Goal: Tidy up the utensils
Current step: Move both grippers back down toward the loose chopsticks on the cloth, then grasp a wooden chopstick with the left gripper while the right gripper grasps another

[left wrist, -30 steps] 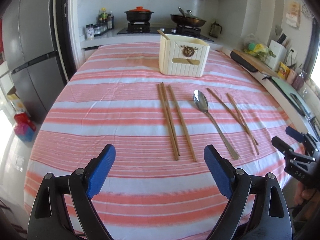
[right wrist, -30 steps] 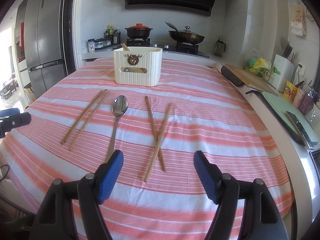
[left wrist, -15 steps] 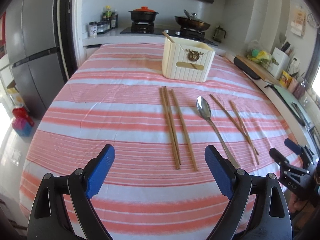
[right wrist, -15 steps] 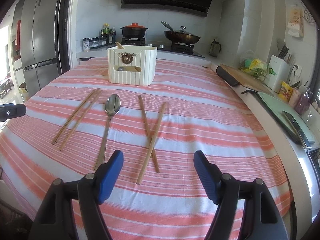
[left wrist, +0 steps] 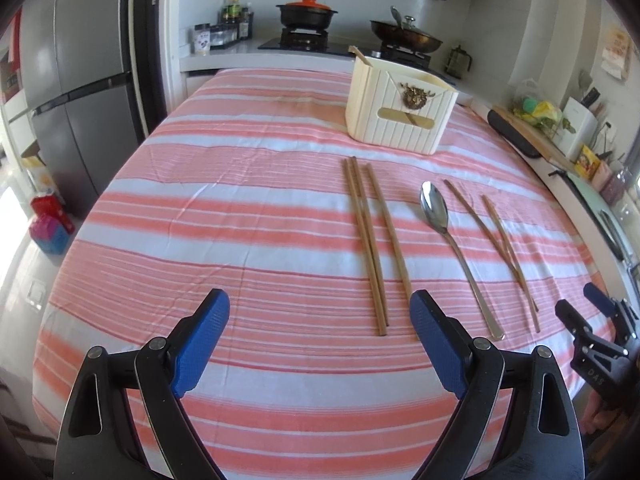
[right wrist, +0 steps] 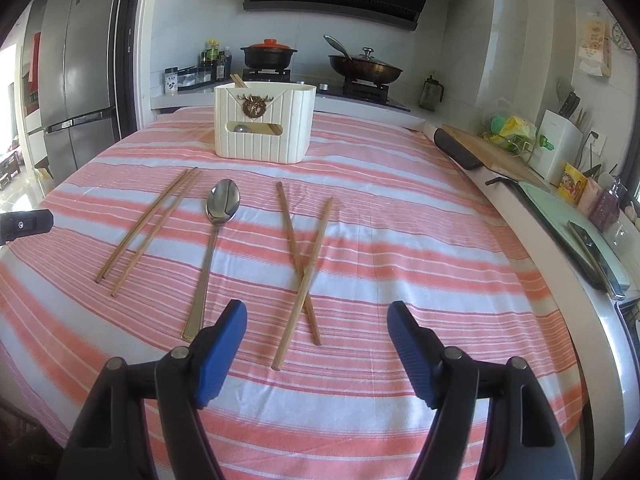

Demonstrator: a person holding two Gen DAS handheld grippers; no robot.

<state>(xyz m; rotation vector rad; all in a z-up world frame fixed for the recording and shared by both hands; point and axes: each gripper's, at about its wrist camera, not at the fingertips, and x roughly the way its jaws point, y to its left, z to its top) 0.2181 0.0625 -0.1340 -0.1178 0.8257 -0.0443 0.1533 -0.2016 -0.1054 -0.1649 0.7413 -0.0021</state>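
Wooden chopsticks and a metal spoon lie on a pink-striped tablecloth in front of a cream utensil holder. The holder has a chopstick sticking out of it. Three chopsticks lie side by side just beyond my left gripper, which is open and empty. To their right lie the spoon and a crossed pair of chopsticks. My right gripper hovers open and empty over the near ends of the crossed pair. It also shows at the table's right edge as the right gripper.
A counter with a stove, a black pot and a pan runs behind the table. Along the right side are a cutting board, a knife block and a sink area. A grey fridge stands at the left.
The left gripper has drifted slightly, so the holder and utensils sit further right in its view. The right gripper has barely moved. Both stay open.
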